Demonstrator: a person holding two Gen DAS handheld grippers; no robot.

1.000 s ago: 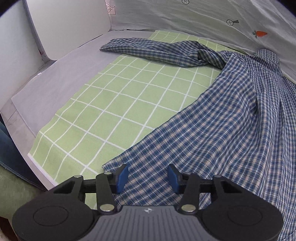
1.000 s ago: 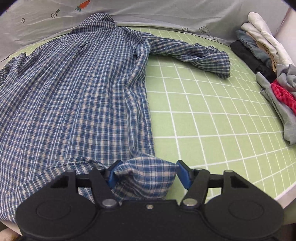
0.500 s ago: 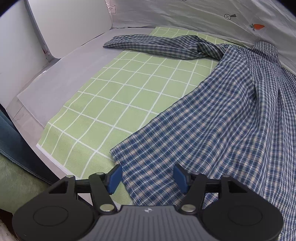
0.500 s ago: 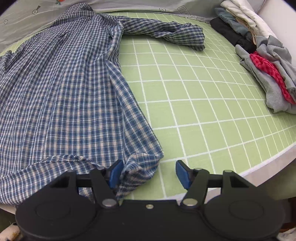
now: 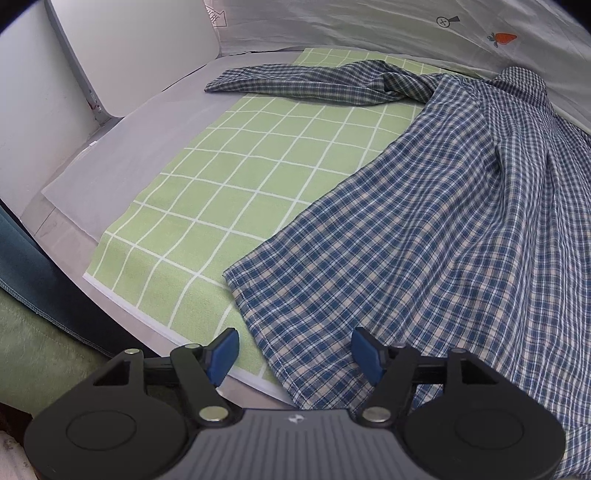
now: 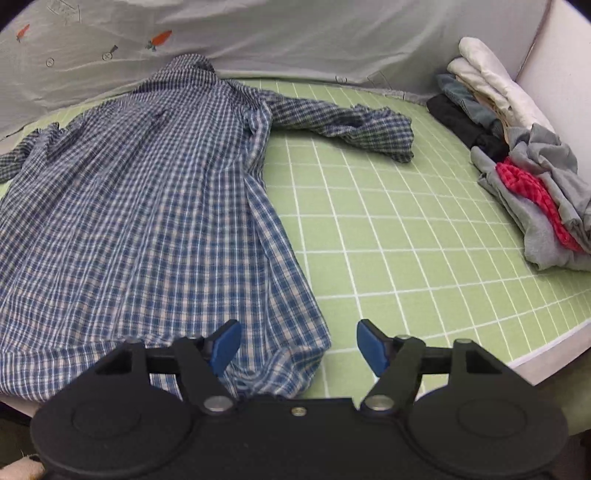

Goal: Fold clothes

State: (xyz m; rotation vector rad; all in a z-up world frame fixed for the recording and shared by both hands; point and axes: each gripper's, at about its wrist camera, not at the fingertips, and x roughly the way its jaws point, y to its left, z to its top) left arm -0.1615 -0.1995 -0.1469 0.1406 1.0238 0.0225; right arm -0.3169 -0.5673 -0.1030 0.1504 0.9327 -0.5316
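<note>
A blue and white plaid shirt (image 5: 424, 221) lies spread on the green grid mat (image 5: 240, 177), collar at the far side and both sleeves stretched outward. It also shows in the right wrist view (image 6: 140, 206). My left gripper (image 5: 293, 350) is open and empty, above the shirt's lower left hem corner. My right gripper (image 6: 297, 345) is open and empty, above the lower right hem corner, which lies slightly bunched under it.
A pile of clothes (image 6: 524, 177), grey, red, black and white, lies at the right edge of the mat (image 6: 406, 240). A grey printed sheet (image 6: 258, 33) rises behind the mat. A white panel (image 5: 122, 48) stands at the left. The table edge is just below both grippers.
My right gripper let go of the shirt's hem corner, which dropped onto the mat. Both grippers pulled back toward the near table edge, and my left gripper opened wider.
</note>
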